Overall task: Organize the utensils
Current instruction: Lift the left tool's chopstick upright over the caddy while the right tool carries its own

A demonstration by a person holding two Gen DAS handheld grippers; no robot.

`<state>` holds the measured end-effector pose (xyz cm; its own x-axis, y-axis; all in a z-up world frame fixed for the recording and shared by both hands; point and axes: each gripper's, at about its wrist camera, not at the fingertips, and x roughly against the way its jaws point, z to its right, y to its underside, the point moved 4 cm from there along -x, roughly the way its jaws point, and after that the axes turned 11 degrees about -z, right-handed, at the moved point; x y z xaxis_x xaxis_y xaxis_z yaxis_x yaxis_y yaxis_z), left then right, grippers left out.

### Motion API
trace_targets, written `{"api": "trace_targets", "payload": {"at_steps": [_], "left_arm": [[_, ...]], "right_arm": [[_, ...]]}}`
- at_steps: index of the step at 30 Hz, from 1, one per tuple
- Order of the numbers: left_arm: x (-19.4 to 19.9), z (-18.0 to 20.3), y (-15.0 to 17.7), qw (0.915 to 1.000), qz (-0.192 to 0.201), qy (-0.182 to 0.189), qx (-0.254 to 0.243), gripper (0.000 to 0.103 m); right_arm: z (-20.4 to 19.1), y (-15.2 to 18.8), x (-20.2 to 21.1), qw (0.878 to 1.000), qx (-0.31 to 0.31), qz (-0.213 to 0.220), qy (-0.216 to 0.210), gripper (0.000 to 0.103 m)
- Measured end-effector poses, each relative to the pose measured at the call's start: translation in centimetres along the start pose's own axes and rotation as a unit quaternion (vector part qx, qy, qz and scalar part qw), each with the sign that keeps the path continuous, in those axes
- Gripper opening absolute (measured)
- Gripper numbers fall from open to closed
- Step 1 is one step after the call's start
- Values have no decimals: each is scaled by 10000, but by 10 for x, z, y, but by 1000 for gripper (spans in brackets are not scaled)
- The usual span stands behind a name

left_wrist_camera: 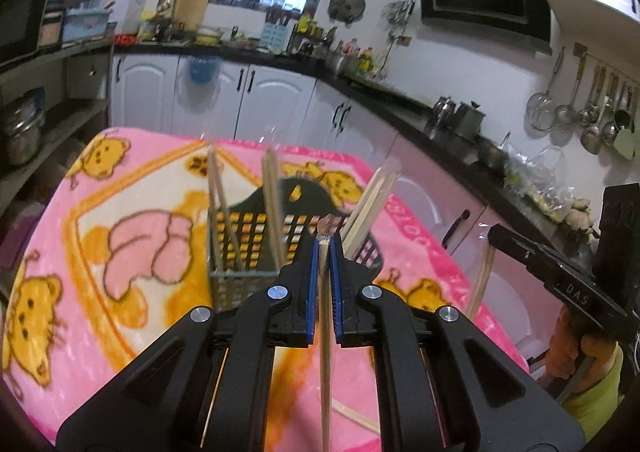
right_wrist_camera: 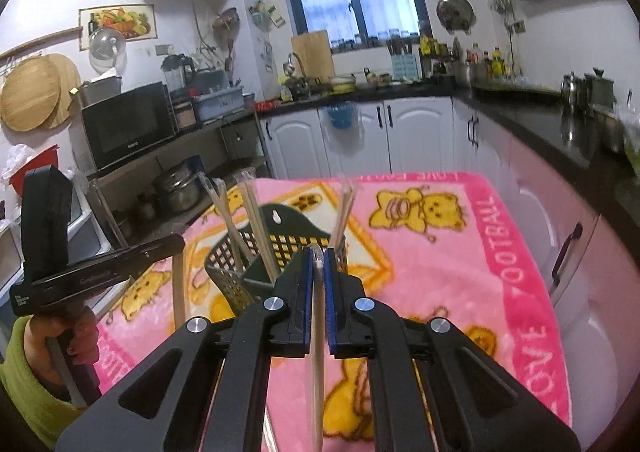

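Observation:
A dark perforated utensil basket (left_wrist_camera: 256, 248) stands on the pink cartoon blanket (left_wrist_camera: 100, 252) and holds several wrapped wooden chopstick pairs (left_wrist_camera: 274, 200). My left gripper (left_wrist_camera: 325, 248) is shut on a wrapped chopstick pair (left_wrist_camera: 325, 352), just in front of the basket. In the right wrist view the basket (right_wrist_camera: 240, 264) sits just ahead, with chopsticks (right_wrist_camera: 256, 220) standing in it. My right gripper (right_wrist_camera: 318, 256) is shut on another wrapped chopstick pair (right_wrist_camera: 318, 352), close to the basket's right side. The other gripper shows at each view's edge, the right one (left_wrist_camera: 560, 276) and the left one (right_wrist_camera: 88, 272).
Loose chopsticks (left_wrist_camera: 356, 416) lie on the blanket near its front edge. White cabinets (left_wrist_camera: 276, 100) and a black counter (left_wrist_camera: 400, 100) with pots and bottles run behind and to the right. A shelf with a microwave (right_wrist_camera: 128, 128) stands at left.

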<state>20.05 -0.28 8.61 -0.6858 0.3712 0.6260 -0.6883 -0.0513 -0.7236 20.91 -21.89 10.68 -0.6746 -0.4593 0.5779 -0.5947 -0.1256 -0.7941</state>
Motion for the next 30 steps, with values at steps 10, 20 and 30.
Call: {"api": "trace_targets", "payload": {"at_steps": [10,20,30], "left_arm": [[22,20,-30,9986,462,33,-259,3],[35,28,-62,9955,861,-21,-403,3],[41,21,-90,9919,1220,-4,-343,3]], "right_arm": [[-11,-24,22,9987,96,487,-93,6],[-22,-56,29,9964,234,819,24,6],[-28,-87,26,9934,182,1131,-31,6]]}}
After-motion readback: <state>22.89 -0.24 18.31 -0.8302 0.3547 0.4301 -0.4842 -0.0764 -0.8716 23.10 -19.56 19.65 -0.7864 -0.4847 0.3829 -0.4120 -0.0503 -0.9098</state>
